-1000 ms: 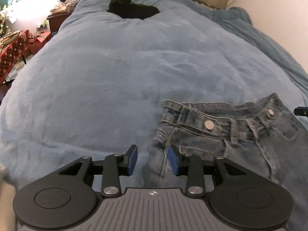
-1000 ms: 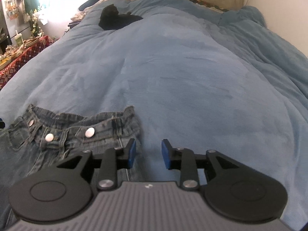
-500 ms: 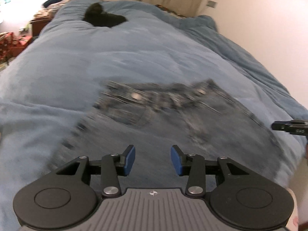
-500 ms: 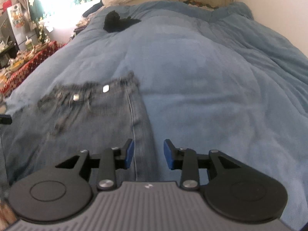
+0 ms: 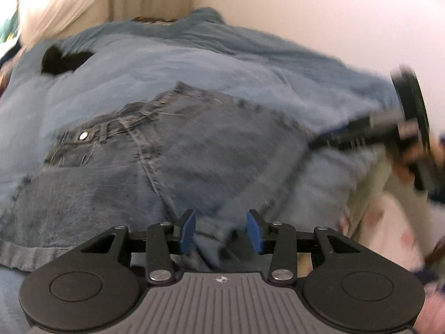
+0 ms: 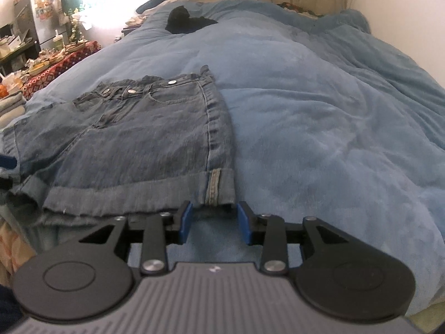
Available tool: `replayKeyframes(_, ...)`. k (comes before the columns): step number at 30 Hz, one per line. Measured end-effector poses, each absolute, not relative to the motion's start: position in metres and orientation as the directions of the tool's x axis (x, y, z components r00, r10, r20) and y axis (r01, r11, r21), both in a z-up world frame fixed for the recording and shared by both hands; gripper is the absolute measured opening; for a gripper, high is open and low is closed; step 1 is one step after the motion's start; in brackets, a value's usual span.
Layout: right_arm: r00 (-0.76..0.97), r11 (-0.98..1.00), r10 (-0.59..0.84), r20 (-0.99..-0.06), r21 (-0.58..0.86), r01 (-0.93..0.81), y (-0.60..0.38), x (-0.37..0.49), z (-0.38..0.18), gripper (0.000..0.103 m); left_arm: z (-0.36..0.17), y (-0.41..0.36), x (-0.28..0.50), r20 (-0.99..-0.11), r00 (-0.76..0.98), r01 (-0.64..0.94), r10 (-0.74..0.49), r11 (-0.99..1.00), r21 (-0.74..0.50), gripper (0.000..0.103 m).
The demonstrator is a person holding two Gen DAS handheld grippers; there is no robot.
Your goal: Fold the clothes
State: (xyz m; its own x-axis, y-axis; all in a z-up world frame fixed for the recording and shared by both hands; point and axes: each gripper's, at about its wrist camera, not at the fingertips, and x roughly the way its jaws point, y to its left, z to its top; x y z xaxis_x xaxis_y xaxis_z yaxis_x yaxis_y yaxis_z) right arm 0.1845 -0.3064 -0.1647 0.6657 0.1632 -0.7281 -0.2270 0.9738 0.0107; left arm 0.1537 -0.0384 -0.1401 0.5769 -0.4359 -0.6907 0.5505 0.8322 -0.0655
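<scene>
Blue denim shorts lie flat on the blue blanket, waistband with metal buttons at the far end, cuffed hem toward me. My right gripper hovers open just short of the hem's right corner, pads apart, nothing pressed between them. In the left wrist view the shorts appear blurred and at a slant. My left gripper is open low over the near hem, with rumpled denim under the gap and neither pad pressing on it. The right gripper shows there as a blurred shape at the shorts' right edge.
The blue blanket covers the whole bed. A black garment lies far up the bed. A cluttered table with a red patterned cloth and a fridge stand to the left. A pale wall runs along the right side.
Both grippers drew back from the waistband to the hem end of the shorts. The left view swung and rolled toward the wall. Both pairs of jaws stand slightly wider.
</scene>
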Motion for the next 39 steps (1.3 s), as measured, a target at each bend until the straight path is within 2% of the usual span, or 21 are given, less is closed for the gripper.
replayKeyframes(5,0.688,0.970,0.159,-0.708,-0.019,-0.244,-0.309,0.177,-0.162,0.039,-0.156,-0.056,0.142,-0.722,0.588,0.568,-0.364,0.822,0.048,0.040)
replayKeyframes(7,0.693,0.966,0.149,-0.706,-0.045,-0.254,-0.309,0.176,-0.163,0.039,-0.162,-0.057,0.145,-0.733,0.592,0.554,-0.336,0.829,0.067,0.036)
replayKeyframes(8,0.694,0.964,0.144,-0.705,-0.059,-0.259,-0.310,0.177,-0.164,0.039,-0.165,-0.057,0.146,-0.736,0.595,0.547,-0.323,0.834,0.076,0.030)
replayKeyframes(11,0.699,0.958,0.126,-0.704,-0.096,-0.269,-0.310,0.177,-0.168,0.037,-0.170,-0.056,0.148,-0.741,0.597,0.534,-0.307,0.841,0.082,0.023)
replayKeyframes(18,0.719,0.941,0.077,-0.691,-0.188,-0.281,-0.305,0.184,-0.177,0.036,-0.172,-0.043,0.158,-0.750,0.573,0.476,-0.330,0.879,-0.023,0.024)
replayKeyframes(24,0.748,0.952,0.082,-0.658,-0.171,-0.255,-0.306,0.195,-0.173,0.036,-0.180,-0.045,0.156,-0.755,0.570,0.474,-0.325,0.880,-0.022,0.026)
replayKeyframes(31,0.775,0.942,0.044,-0.631,-0.232,-0.243,-0.291,0.202,-0.171,0.036,-0.179,-0.052,0.156,-0.743,0.594,0.490,-0.307,0.871,0.033,0.026)
replayKeyframes(35,0.812,0.946,0.032,-0.583,-0.244,-0.212,-0.292,0.199,-0.159,0.036,-0.175,-0.049,0.153,-0.732,0.599,0.497,-0.323,0.867,0.024,0.016)
replayKeyframes(36,0.816,0.947,0.033,-0.577,-0.244,-0.211,-0.293,0.198,-0.156,0.033,-0.174,-0.049,0.152,-0.729,0.602,0.503,-0.325,0.864,0.030,0.012)
replayKeyframes(37,0.810,0.950,0.037,-0.585,-0.230,-0.210,-0.295,0.199,-0.156,0.015,-0.172,-0.049,0.150,-0.725,0.605,0.510,-0.327,0.859,0.038,0.009)
replayKeyframes(38,0.803,0.955,0.041,-0.594,-0.214,-0.207,-0.296,0.200,-0.155,0.007,-0.170,-0.049,0.147,-0.719,0.609,0.518,-0.334,0.854,0.042,0.008)
replayKeyframes(39,0.794,0.964,0.044,-0.607,-0.183,-0.194,-0.299,0.202,-0.155,0.006,-0.167,-0.049,0.144,-0.712,0.612,0.528,-0.343,0.848,0.045,0.007)
